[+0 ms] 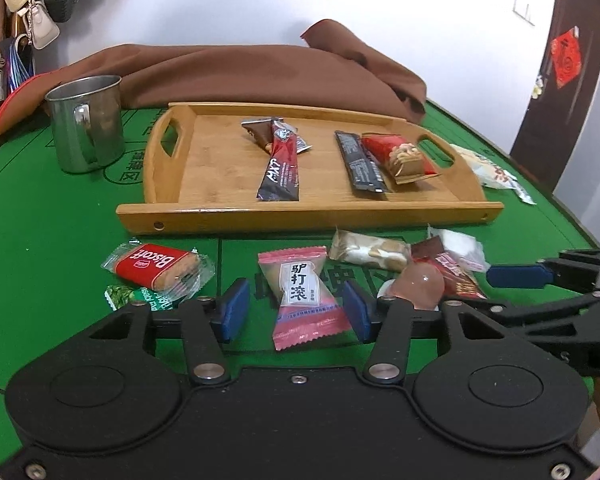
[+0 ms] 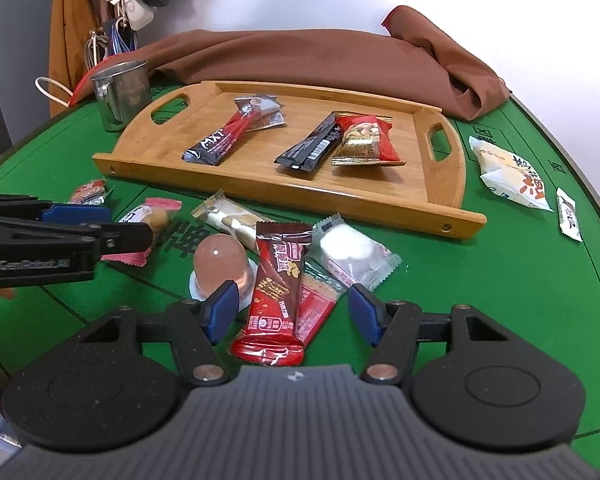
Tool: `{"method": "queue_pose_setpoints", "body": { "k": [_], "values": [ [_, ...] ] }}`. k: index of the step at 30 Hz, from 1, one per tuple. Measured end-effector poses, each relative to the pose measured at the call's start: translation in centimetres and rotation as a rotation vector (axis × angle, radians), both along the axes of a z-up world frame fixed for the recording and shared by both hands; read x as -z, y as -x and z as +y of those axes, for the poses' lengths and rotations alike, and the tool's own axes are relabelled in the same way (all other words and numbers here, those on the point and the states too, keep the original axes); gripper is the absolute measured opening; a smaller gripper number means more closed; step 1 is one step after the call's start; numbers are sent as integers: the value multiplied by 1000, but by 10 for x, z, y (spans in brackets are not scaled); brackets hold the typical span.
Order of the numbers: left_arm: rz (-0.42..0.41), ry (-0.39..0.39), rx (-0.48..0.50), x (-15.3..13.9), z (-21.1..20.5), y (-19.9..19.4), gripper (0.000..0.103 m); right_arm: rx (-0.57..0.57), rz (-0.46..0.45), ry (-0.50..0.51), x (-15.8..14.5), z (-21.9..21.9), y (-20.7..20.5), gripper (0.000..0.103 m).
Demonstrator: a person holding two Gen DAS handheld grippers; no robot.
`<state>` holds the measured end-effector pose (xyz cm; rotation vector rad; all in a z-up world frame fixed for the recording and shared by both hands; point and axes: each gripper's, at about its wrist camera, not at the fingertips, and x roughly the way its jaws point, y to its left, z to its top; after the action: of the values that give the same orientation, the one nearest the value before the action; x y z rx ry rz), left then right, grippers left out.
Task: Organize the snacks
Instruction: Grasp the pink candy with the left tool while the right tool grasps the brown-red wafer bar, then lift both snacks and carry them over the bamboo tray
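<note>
Your left gripper [image 1: 296,312] straddles the pink candy [image 1: 306,300], pads clear; next, close and carry it to the tray [image 1: 308,210]. Your right gripper [image 2: 292,314] gapes empty over the red bar [image 2: 274,296].

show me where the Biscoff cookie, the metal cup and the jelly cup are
Biscoff cookie [image 1: 156,266], left wrist view, on its red label.
Metal cup [image 1: 85,124], left wrist view, on its side wall by the handle.
Jelly cup [image 2: 220,266], right wrist view, on its pink dome.

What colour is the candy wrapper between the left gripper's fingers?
Pink candy wrapper with a white label; clearest in the left wrist view.
</note>
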<state>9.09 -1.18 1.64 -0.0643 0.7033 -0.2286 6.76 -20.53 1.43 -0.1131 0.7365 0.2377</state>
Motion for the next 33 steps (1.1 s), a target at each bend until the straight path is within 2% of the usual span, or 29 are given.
{"method": "queue_pose_setpoints", "body": {
  "k": [4, 8, 12, 13, 14, 18, 21, 26, 29, 33],
  "values": [
    [37, 14, -9, 7, -3, -9, 49, -1, 8, -4, 2, 2, -3, 74],
    [38, 21, -15, 8, -4, -11, 48, -5, 13, -11, 4, 4, -6, 74],
    [43, 31, -10, 8, -5, -12, 33, -2, 13, -10, 5, 7, -10, 74],
    [43, 28, -12, 8, -5, -12, 32, 0, 12, -8, 5, 8, -11, 73],
    [42, 25, -14, 8, -6, -12, 31, 4, 13, -3, 6, 9, -12, 70],
    [35, 28, -15, 5, -5, -9, 28, 24, 16, -2, 7, 8, -13, 49],
    [29, 24, -18, 2, -3, -8, 27, 34, 33, -39, 4, 3, -14, 39],
    [17, 13, -24, -1, -2, -5, 26, 42, 49, -82, -1, -4, -14, 36],
    [13, 7, -26, -2, -2, -3, 26, 43, 42, -85, -5, -5, -11, 28],
    [9, 2, -28, -3, 0, -1, 26, 42, 22, -83, -12, -5, -7, 26]
  ]
}}
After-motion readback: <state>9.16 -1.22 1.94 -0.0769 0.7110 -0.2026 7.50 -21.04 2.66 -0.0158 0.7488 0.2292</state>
